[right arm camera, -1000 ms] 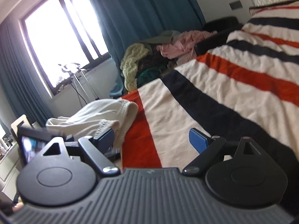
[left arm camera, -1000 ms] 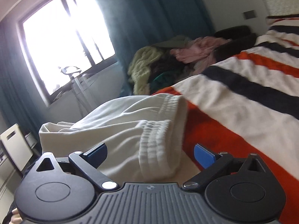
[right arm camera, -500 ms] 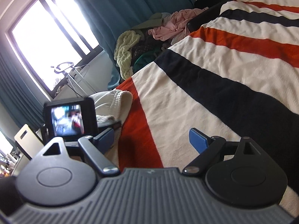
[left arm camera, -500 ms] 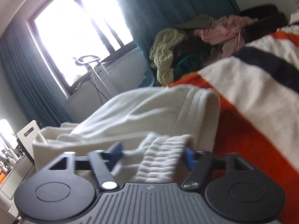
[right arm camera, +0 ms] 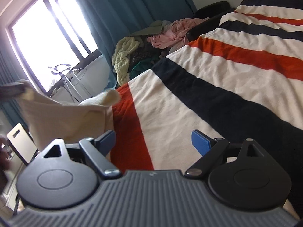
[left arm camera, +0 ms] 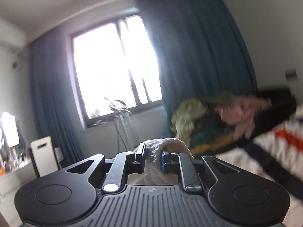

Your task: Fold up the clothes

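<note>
Cream garment [left arm camera: 166, 145], one, pinched by left gripper [left arm camera: 153, 154]; right gripper [right arm camera: 153, 138] gapes.

Left gripper [left arm camera: 153, 156]: jaws just closed, pads clamped on ribbed hem of cream garment [left arm camera: 166, 145], pointing level, above bed [right arm camera: 217, 87]. Right gripper [right arm camera: 153, 141]: jaws wide apart, nothing between, tilted down over bed.

A striped bedspread [right arm camera: 217, 87] in cream, navy and orange-red stretches ahead and to the right of the right tool. Beyond it, a heap of laundry [right arm camera: 151, 45], pale green and pink among darker pieces, lies against teal curtains [right arm camera: 136, 5]. Farther left, a bright window [left arm camera: 111, 66] stands straight ahead of the left tool, with a metal stand [left arm camera: 121, 117] below the sill. A white chair back [left arm camera: 44, 156] sits low at far left.
</note>
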A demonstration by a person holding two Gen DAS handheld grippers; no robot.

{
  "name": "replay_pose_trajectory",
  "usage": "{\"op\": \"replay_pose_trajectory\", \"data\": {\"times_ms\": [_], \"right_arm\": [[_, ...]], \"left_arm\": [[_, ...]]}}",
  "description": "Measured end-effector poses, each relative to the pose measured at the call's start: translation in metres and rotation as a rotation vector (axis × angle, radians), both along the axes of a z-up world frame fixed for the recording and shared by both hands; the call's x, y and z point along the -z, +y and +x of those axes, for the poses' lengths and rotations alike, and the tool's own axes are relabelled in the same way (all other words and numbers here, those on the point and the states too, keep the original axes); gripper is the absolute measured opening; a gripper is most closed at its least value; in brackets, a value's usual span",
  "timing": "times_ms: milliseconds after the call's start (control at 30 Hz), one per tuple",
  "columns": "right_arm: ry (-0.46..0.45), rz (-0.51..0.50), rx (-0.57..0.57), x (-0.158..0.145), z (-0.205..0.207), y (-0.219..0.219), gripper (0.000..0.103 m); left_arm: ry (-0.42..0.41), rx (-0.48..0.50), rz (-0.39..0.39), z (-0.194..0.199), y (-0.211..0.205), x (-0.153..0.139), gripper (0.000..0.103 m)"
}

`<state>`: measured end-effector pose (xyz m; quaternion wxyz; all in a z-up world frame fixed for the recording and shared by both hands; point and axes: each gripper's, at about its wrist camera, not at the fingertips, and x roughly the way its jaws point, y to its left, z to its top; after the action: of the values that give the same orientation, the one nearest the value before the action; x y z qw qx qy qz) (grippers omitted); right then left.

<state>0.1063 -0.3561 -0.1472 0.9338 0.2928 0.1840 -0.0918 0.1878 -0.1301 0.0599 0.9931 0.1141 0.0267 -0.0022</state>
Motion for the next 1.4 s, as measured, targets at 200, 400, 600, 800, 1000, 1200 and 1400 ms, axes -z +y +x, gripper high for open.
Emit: {"op": "replay_pose_trajectory", "data": {"times_ms": [200, 400, 600, 800, 1000, 1200, 1400], "right_arm": [[-0.006, -0.049, -0.031, -0.012, -0.025, 0.013, 0.089], [-0.066, -0.128, -0.110, -0.040, -0.046, 0.039, 0.089], [0.001, -0.168, -0.270, -0.029, -0.037, 0.078, 0.088], [0.092, -0.129, -0.543, -0.003, -0.013, 0.133, 0.088], [0.122, -0.131, -0.628, 0.023, -0.002, 0.186, 0.086], [0.114, -0.043, -0.496, 0.038, 0.017, 0.185, 0.067], [0.146, -0.066, -0.497, 0.031, 0.025, 0.184, 0.036]], "left_arm": [[-0.032, 0.015, -0.136, -0.100, 0.083, -0.027, 0.012], [0.005, 0.011, -0.156, -0.150, 0.157, -0.004, 0.009], [0.040, -0.032, -0.306, -0.157, 0.211, 0.034, 0.009], [0.096, -0.082, -0.488, -0.149, 0.263, 0.047, 0.009], [0.095, -0.132, -0.638, -0.142, 0.319, 0.045, 0.009], [0.115, -0.167, -0.662, -0.133, 0.326, 0.048, 0.009], [0.164, -0.173, -0.646, -0.108, 0.315, 0.056, 0.009]]}}
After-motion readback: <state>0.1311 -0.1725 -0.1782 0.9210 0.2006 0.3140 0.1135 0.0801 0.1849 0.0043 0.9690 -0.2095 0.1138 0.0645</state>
